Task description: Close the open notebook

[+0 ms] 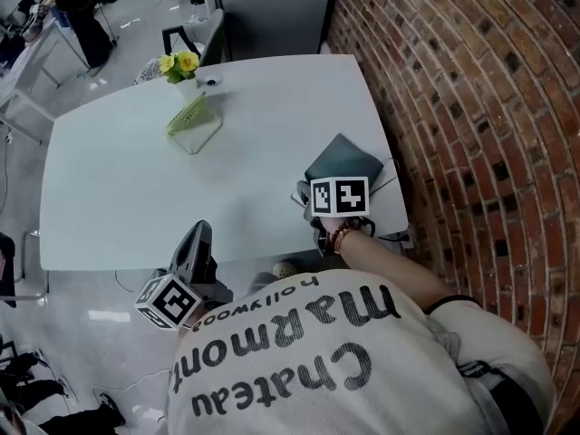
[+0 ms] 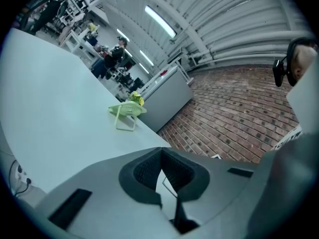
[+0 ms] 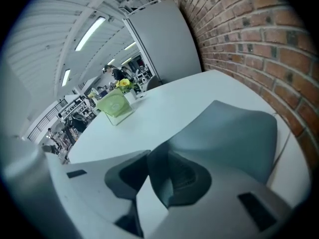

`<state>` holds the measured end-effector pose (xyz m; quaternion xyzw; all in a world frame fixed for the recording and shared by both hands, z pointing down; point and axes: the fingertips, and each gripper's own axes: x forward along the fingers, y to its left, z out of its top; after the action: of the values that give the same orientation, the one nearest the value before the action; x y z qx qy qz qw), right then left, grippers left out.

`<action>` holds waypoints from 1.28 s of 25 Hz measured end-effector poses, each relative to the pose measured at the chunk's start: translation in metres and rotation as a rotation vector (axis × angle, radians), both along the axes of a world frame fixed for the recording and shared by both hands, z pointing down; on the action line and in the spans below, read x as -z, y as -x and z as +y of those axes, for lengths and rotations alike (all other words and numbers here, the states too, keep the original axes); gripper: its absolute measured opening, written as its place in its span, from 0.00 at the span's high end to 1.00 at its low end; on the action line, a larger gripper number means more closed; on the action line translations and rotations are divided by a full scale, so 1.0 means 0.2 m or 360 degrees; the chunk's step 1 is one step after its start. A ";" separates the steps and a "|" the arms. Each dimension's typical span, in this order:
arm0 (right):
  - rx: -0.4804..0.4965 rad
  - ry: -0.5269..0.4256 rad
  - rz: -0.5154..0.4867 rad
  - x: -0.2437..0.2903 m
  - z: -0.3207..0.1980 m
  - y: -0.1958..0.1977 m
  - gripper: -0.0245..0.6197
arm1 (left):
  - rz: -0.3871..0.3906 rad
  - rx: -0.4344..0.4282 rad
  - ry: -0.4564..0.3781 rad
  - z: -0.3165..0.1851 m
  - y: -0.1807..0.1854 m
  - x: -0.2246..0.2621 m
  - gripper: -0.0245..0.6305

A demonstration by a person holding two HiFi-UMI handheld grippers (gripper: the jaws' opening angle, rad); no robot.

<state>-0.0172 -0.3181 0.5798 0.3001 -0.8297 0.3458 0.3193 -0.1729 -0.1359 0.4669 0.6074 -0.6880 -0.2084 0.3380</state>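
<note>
The notebook [image 1: 343, 159] lies near the right edge of the white table [image 1: 136, 198], with its dark grey cover [image 3: 234, 133] raised and curved over the pages. My right gripper [image 1: 313, 188] is at the cover's near corner. In the right gripper view that corner runs down between the jaws of the right gripper [image 3: 152, 156] and lies against the right pad [image 3: 182, 176]; the left pad stands apart from it, so the gripper is open. My left gripper [image 1: 199, 236] hangs at the table's front edge, far from the notebook. This left gripper [image 2: 160, 153] is shut and holds nothing.
A green stand [image 1: 192, 120] and a small vase of yellow flowers [image 1: 177, 63] sit at the table's far left. A brick wall [image 1: 471, 107] runs close along the table's right side. Thin cables [image 1: 394, 236] hang at the near right corner.
</note>
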 end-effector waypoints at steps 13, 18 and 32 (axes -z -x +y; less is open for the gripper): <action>0.0119 -0.0217 0.0381 -0.03 0.04 0.06 0.76 | 0.0002 0.0249 0.0021 0.43 0.21 0.05 0.96; 0.0067 -0.0229 0.0417 -0.03 0.04 0.07 0.75 | -0.0018 0.0310 0.0053 0.64 0.26 0.10 0.96; 0.0193 -0.0238 0.0622 -0.06 0.10 0.09 0.68 | 0.0017 0.0363 0.0096 1.04 0.34 0.11 0.96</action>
<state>-0.0361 -0.2980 0.5910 0.3340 -0.7919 0.1986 0.4712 -0.2405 0.0724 0.4454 0.5136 -0.7568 -0.2280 0.3340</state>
